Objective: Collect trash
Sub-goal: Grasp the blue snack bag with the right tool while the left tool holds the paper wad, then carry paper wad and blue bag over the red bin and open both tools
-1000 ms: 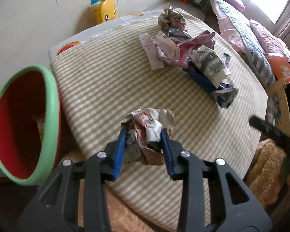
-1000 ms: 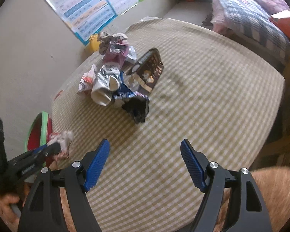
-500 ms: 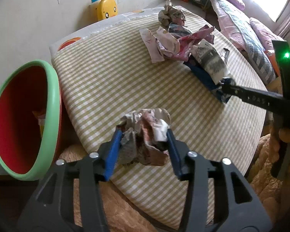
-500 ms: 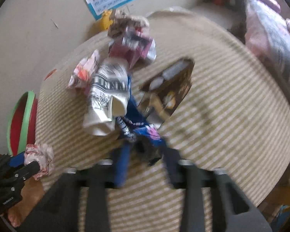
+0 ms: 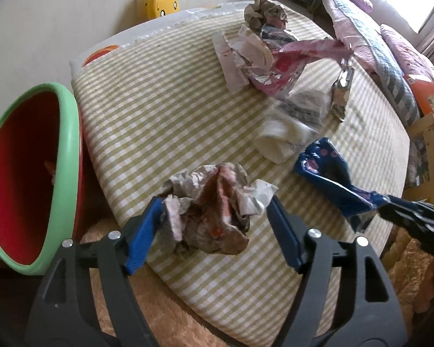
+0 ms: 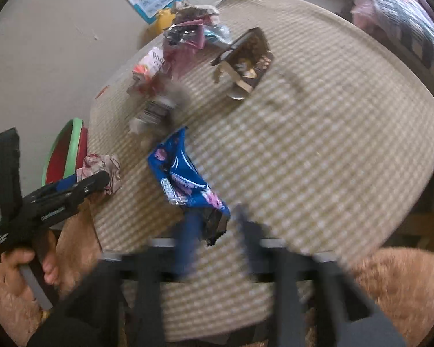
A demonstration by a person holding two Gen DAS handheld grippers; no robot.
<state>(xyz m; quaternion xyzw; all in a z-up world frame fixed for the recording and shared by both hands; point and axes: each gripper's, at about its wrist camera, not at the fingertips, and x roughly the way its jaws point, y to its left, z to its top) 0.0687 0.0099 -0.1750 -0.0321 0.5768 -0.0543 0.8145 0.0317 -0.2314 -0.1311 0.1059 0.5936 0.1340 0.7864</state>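
A crumpled paper ball [image 5: 208, 211] sits between the blue pads of my left gripper [image 5: 214, 222] at the near edge of the checked table [image 5: 159, 101]. The jaws are opening. The ball leans on the left pad, and a gap shows at the right pad. A red bin with a green rim [image 5: 69, 150] stands just left of the table. My right gripper [image 6: 217, 228] is blurred and its jaws are opening. The dark end of a blue wrapper [image 6: 182, 173] lies between them, clear of the right finger. More wrappers [image 5: 289, 66] are piled at the far side.
A brown wrapper [image 6: 246, 57] and a blurred white packet [image 5: 286, 136] lie mid-table. A yellow duck-shaped thing [image 5: 162, 3] stands at the wall. There is a bed [image 5: 376, 43] at the right and fluffy tan fabric [image 5: 405, 260] below the table edge. A person's hand [image 6: 29, 260] holds the left gripper.
The right gripper reached into the pile, closed on the blue wrapper and dragged it to the near edge, shifting the white packet. Both grippers' jaws have since widened. The paper ball has loosened.
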